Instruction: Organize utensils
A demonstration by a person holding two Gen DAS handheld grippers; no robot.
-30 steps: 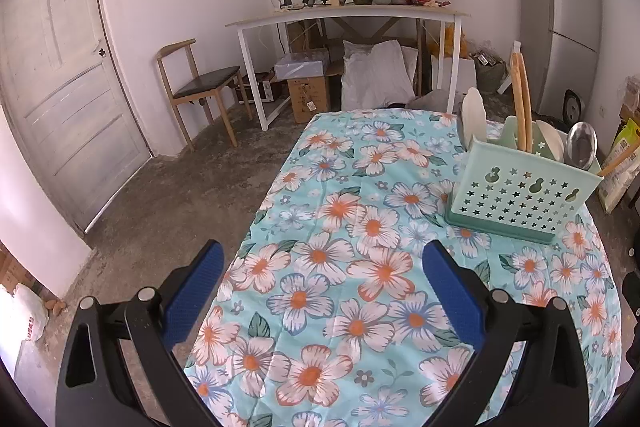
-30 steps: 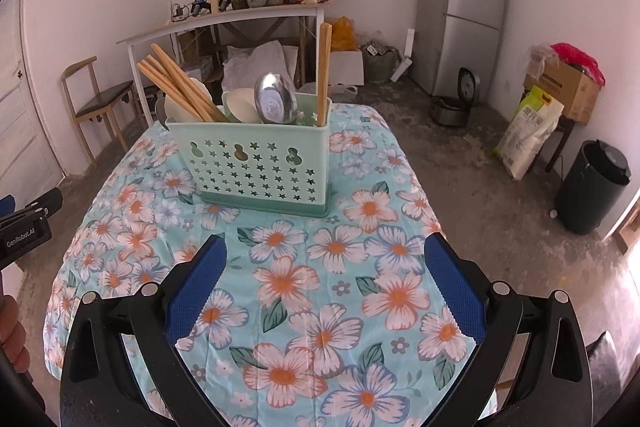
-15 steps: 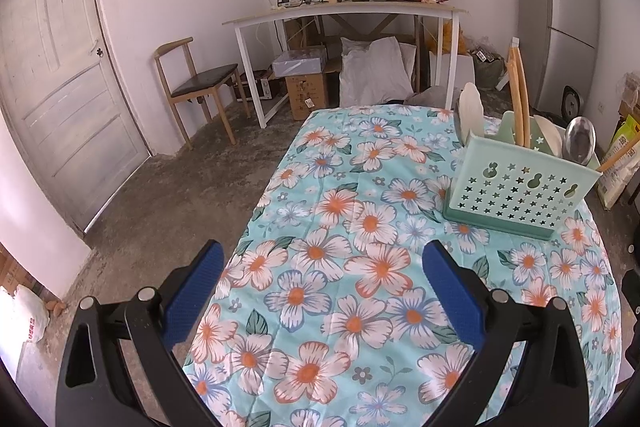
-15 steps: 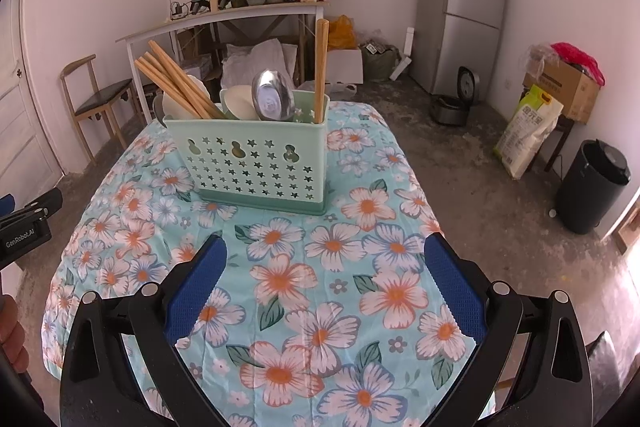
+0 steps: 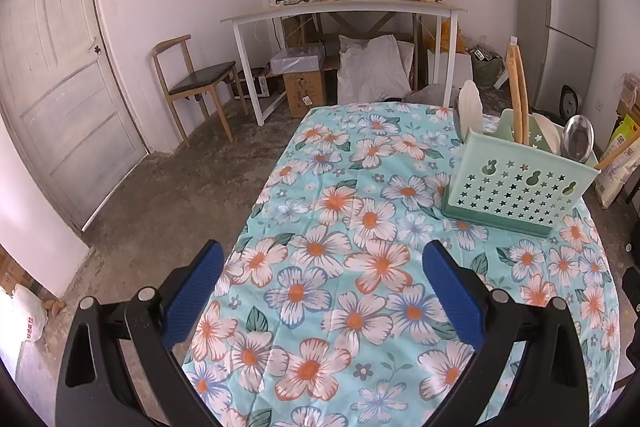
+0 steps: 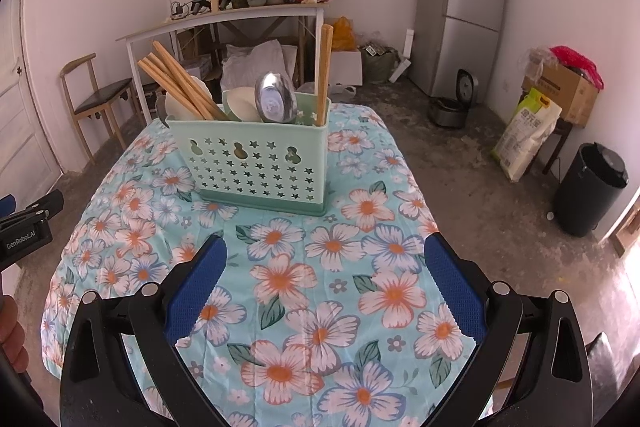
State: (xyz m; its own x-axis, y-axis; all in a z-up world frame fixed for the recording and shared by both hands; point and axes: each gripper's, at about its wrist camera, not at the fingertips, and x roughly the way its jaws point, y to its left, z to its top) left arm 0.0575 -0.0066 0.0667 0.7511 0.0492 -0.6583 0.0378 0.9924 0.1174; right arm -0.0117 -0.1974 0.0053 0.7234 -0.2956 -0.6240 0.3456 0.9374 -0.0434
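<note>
Since a second ago both cameras have pulled back a bit: the mint-green plastic utensil caddy with star and gourd cutouts sits slightly further off in both views, otherwise nothing on the worktop has shifted.

The caddy stands upright on the worktop with the turquoise floral tablecloth, toward its far end. Left compartment: a bundle of light wooden chopsticks leaning out to the left, with a white ceramic spoon behind them. Middle: a shiny steel spoon, bowl up, beside another white spoon. Right end: one pair of upright wooden chopsticks.

The right gripper, black frame with blue textured pads, hangs over the cloth well short of the caddy, jaws spread wide with nothing between them. The left gripper is the same deal, wide and empty, out over the near-left edge of the worktop, with the caddy off to its right.

Readable writing: "GenRobot.AI" in white on the black body of the left gripper, seen left of the caddy from the right wrist. There's printing on the yellow-and-white sack on the floor right of the caddy, too small to make out.
</note>
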